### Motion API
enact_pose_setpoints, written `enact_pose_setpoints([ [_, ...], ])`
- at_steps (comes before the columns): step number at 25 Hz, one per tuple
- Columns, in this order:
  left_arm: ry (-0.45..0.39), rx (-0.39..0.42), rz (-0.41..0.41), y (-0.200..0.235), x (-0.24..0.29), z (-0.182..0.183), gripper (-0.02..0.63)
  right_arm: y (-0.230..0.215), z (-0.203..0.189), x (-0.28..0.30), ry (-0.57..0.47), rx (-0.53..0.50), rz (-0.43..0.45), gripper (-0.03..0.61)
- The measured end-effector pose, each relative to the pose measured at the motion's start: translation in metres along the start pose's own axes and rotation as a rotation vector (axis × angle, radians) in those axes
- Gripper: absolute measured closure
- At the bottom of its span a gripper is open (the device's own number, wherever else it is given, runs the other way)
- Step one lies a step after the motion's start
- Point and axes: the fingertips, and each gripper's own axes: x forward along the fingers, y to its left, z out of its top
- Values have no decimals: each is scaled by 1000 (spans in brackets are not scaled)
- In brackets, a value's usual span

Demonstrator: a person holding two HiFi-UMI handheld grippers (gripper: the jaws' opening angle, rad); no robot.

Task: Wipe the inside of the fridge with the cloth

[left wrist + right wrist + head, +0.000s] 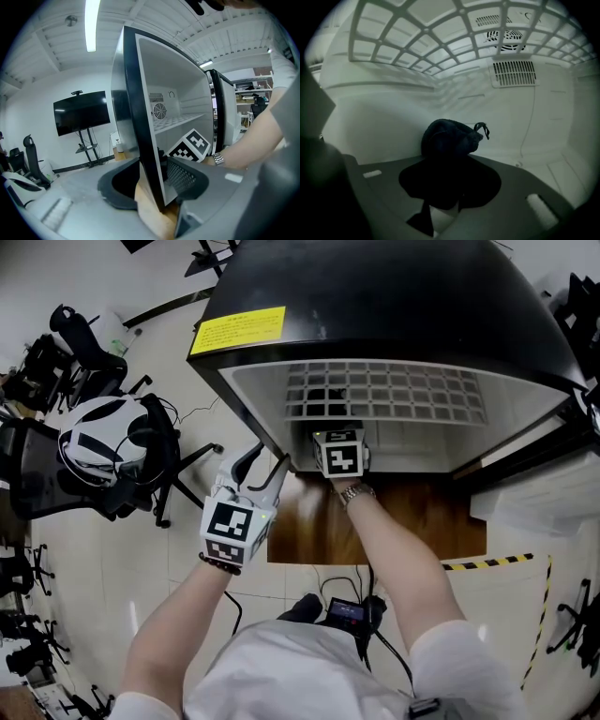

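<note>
just one cloth (pixel 451 138), one fridge (pixel 394 306), two tools (pixel 152 185) (pixel 450 180)

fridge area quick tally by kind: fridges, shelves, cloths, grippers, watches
fridge: 1
shelf: 1
cloth: 1
grippers: 2 (left gripper, right gripper)
watch: 1
total: 6

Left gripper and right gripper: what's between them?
The black fridge's white-lined side wall, clamped in the left gripper; the right gripper, holding a dark cloth, is inside. Left gripper view shows it.
</note>
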Motion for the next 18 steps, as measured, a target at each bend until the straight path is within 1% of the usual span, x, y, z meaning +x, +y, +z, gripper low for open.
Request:
enact_pose_setpoints([
  [12,1,-5,14,1,0,3,436,-67,-5,-28,-5,-19,-120,459],
  [16,6,-4,15,1,1,-1,436,-99,-13,-40,17,-8,-175,459],
  [18,8,-5,19,1,1,-1,436,-112,-11,-48,14,-14,-197,459],
])
